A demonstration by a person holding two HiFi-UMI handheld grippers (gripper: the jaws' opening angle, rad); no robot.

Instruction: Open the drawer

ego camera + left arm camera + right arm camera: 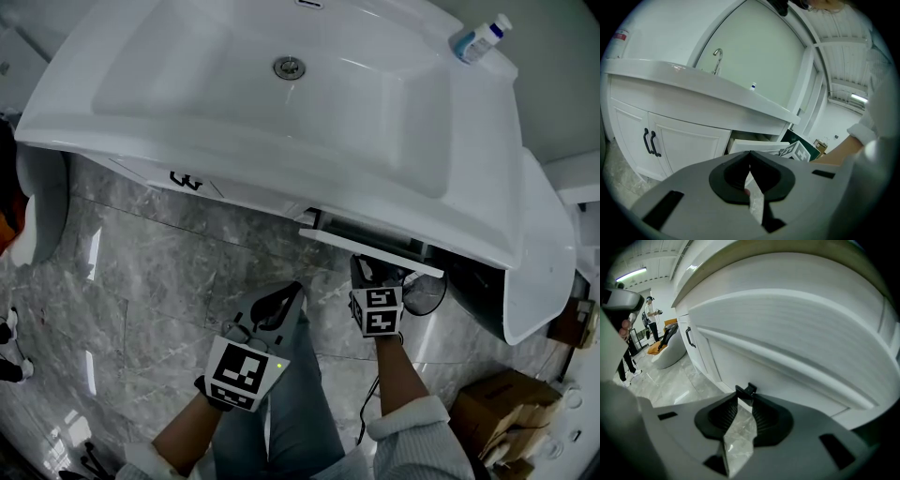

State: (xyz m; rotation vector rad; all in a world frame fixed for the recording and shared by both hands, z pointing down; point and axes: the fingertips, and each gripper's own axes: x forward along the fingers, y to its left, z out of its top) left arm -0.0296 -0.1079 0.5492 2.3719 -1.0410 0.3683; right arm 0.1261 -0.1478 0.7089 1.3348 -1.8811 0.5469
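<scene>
Right gripper (pixel 746 397): clamped on black handle (pixel 749 389) of drawer (pixel 370 247), the nearer hand.
Left gripper (pixel 750 153): closed, empty, well apart.
Next pull: likely straight back.

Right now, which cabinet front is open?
The drawer under the right end of the sink, pulled out by its handle in the right gripper; both doors sit flush.
</scene>
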